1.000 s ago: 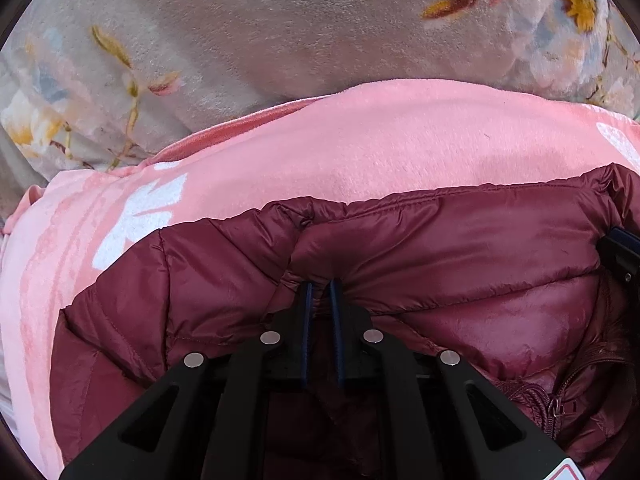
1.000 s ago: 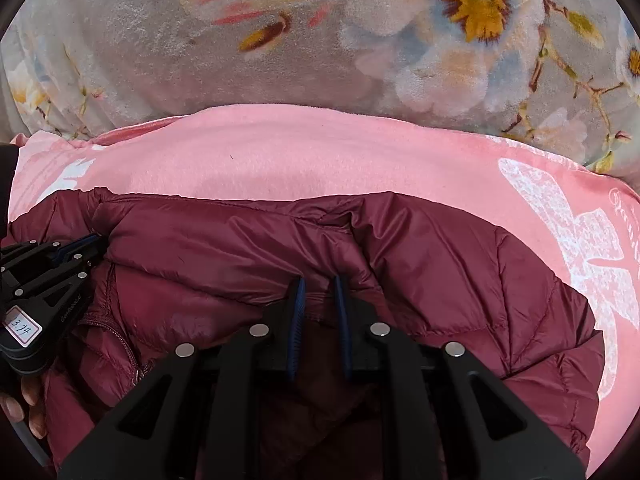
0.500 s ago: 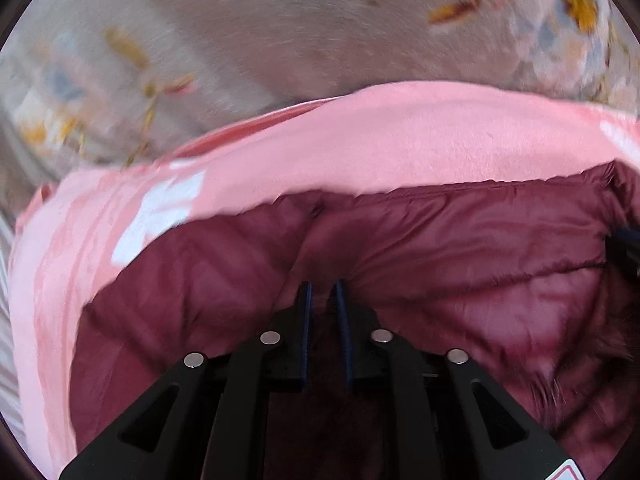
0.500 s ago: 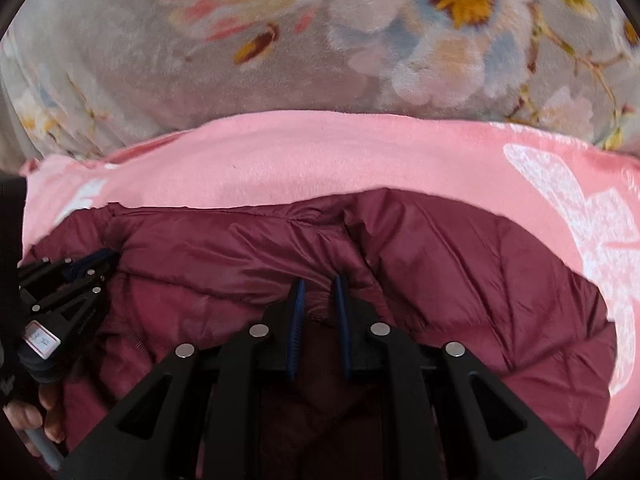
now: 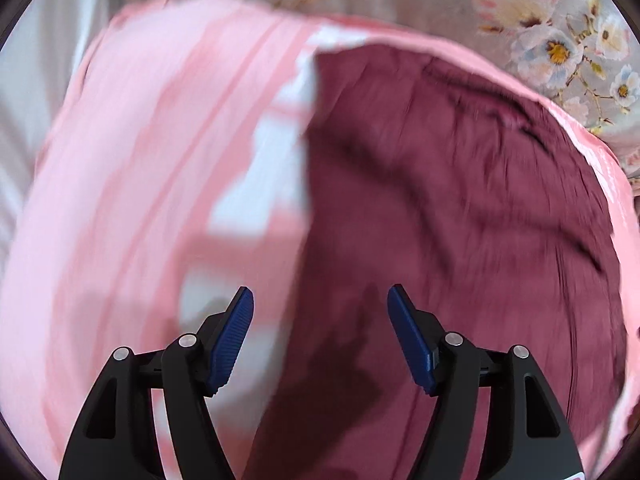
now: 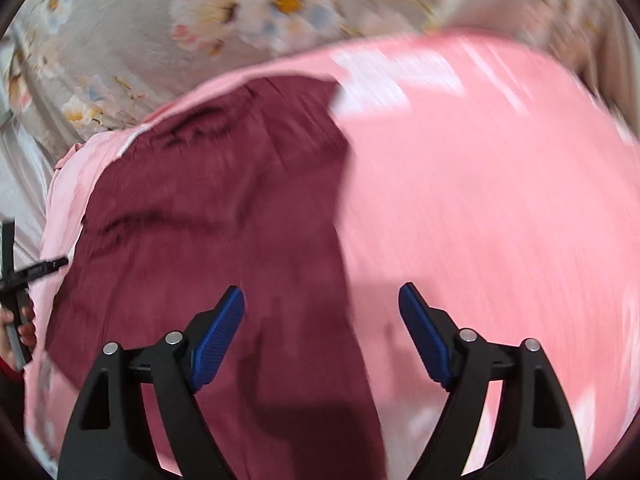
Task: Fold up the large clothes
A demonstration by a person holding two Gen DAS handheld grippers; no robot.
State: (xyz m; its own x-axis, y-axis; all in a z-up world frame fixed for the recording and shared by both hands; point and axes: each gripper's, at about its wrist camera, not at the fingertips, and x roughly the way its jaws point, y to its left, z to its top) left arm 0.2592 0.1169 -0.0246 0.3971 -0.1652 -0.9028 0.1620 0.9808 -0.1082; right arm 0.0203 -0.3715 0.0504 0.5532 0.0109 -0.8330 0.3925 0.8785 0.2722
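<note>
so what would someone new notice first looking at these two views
The dark red jacket stands out first, lying spread on a pink blanket that covers a grey flowered bedspread. Next come the left gripper and right gripper at the bottom of each view, jaws just opened wide with nothing between them. Both pictures are blurred.

Left gripper (image 5: 320, 344): black angular plastic arms, triangular cut-outs, silver round screws, ribbed blue pads (image 5: 234, 340). Right gripper (image 6: 322, 336): same black frame, silver screws, ribbed blue pads (image 6: 220, 336). Red sleeve (image 6: 8, 372) at frame edge.
</note>
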